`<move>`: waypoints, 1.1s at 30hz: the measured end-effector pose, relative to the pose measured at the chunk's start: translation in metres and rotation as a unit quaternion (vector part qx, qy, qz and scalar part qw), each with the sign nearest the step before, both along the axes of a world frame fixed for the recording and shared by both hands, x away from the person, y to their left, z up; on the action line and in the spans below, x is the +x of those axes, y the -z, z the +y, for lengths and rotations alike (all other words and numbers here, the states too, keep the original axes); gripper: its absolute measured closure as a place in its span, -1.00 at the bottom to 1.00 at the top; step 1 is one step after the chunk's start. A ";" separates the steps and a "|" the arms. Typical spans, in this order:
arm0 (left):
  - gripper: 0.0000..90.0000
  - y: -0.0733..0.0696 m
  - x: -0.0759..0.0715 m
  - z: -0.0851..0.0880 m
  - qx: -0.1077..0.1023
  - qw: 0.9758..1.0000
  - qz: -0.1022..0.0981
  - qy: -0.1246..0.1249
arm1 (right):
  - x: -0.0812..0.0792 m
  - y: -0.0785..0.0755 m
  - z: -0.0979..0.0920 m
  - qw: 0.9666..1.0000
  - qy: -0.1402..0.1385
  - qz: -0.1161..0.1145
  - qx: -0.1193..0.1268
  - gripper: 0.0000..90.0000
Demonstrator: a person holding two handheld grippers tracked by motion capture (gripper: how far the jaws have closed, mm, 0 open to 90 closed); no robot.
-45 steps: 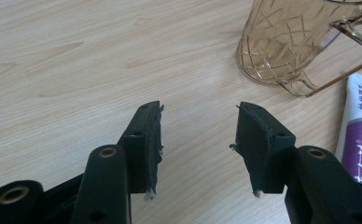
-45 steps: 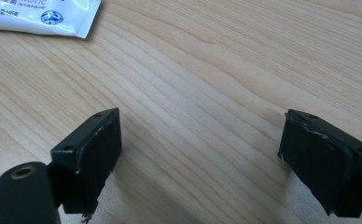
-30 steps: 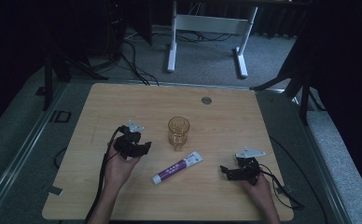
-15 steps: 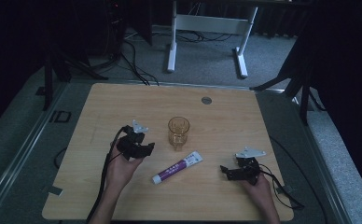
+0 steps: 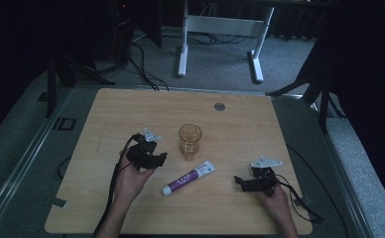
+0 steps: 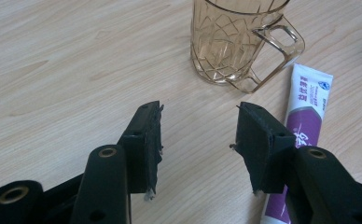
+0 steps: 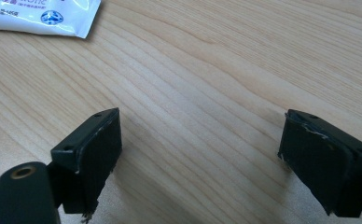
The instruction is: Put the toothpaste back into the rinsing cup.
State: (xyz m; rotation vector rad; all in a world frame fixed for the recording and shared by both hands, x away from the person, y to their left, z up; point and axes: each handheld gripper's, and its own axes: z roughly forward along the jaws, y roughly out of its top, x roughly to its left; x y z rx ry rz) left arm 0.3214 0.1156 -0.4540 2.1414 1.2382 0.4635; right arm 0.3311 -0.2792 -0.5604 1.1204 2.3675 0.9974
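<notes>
Amber mug (image 6: 230, 42) just ahead of L tongs (image 6: 198, 140), gaping, empty.

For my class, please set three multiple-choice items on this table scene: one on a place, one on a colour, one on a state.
1. Where does the white and purple toothpaste tube lie?
A. inside the mug
B. on the table, between the two claws
C. on the floor

2. What colour is the clear patterned glass mug?
A. amber
B. blue
C. green

3. How does the left claw stand?
A. shut on the mug
B. shut on the tube
C. open, holding nothing

Answers: 1 B, the high view shows the tube flat on the light wooden table; 2 A, its glass is amber-tinted; 3 C, bare wood shows between its jaws.
</notes>
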 end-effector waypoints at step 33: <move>0.11 -0.011 -0.010 -0.021 0.012 1.000 0.004 0.029 | 0.000 0.000 0.000 1.000 0.000 -0.001 0.000 -0.72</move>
